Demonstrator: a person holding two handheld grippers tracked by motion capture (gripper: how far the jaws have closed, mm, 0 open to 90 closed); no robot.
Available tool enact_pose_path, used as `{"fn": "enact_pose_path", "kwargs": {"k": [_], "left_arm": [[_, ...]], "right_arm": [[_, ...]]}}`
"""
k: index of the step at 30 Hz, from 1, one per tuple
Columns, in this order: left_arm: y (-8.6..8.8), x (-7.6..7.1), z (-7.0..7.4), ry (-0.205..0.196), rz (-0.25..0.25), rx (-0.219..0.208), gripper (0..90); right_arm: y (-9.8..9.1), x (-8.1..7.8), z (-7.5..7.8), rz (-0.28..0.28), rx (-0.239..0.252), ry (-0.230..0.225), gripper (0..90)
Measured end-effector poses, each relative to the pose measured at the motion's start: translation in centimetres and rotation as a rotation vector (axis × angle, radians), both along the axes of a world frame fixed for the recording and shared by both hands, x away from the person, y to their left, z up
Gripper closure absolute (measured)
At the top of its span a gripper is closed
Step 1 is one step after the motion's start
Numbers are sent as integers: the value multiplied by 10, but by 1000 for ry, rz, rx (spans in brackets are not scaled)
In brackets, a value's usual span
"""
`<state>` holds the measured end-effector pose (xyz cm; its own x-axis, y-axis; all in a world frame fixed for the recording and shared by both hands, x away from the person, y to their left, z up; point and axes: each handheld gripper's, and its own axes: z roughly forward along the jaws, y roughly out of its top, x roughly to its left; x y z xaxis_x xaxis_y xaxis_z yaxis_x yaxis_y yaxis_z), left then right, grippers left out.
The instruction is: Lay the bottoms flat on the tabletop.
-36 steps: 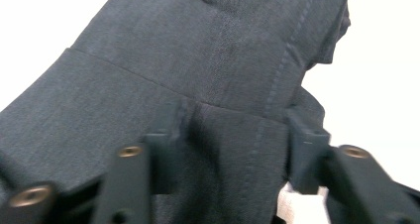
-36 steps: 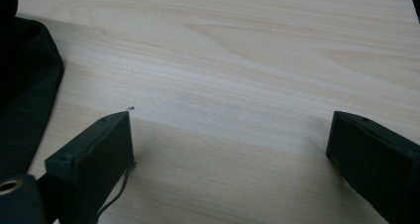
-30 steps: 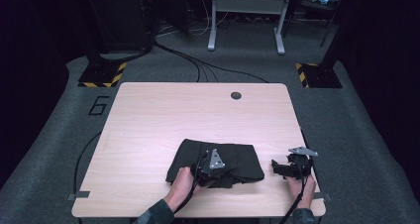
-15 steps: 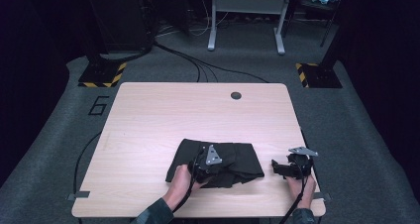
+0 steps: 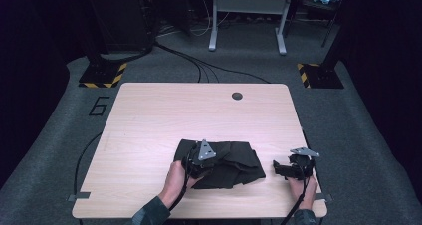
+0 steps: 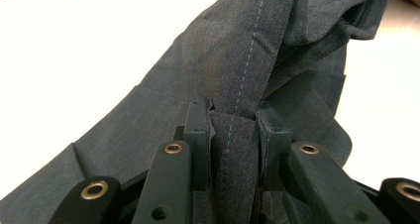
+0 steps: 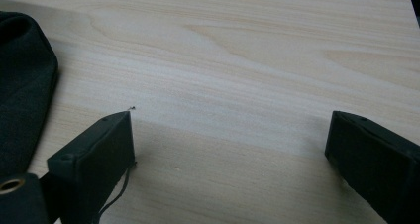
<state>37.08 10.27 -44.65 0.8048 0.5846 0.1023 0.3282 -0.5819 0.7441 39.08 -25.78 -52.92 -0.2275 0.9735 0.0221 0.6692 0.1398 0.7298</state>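
Observation:
A dark grey garment point(image 5: 234, 163) lies crumpled on the near half of the wooden table point(image 5: 199, 115). My left gripper point(image 5: 199, 160) sits over the garment's left part, held by a hand from the table's near edge. In the left gripper view its jaws are shut on a stitched fold of the cloth point(image 6: 237, 50), with the left gripper point(image 6: 233, 120) lifting that fold slightly off the table. My right gripper point(image 5: 286, 169) rests to the right of the garment, apart from it. Seen in its own view, the right gripper point(image 7: 230, 135) is open over bare wood, with the garment's edge point(image 7: 22, 85) at the left.
A round cable hole point(image 5: 237, 95) sits near the table's far edge. Cables trail off the near edge from both grippers. On the floor behind stand a metal frame point(image 5: 246, 21) and yellow-black striped bases point(image 5: 102, 75), point(image 5: 318, 73).
My left gripper has moved a little left and up with the cloth pinched in it, pulling the garment's left side into a bunch. The right gripper has stayed in place.

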Motion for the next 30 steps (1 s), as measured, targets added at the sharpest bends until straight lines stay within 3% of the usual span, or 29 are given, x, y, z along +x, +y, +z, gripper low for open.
{"fn": "enact_pose_path", "kwargs": {"k": [16,30], "left_arm": [[25,0,16,-47,70,-59,727],[57,0,29,-85,140,-105,726]], "right_arm": [[0,0,0,-1,3,-2,43],[0,0,0,-1,1,-1,45]]}}
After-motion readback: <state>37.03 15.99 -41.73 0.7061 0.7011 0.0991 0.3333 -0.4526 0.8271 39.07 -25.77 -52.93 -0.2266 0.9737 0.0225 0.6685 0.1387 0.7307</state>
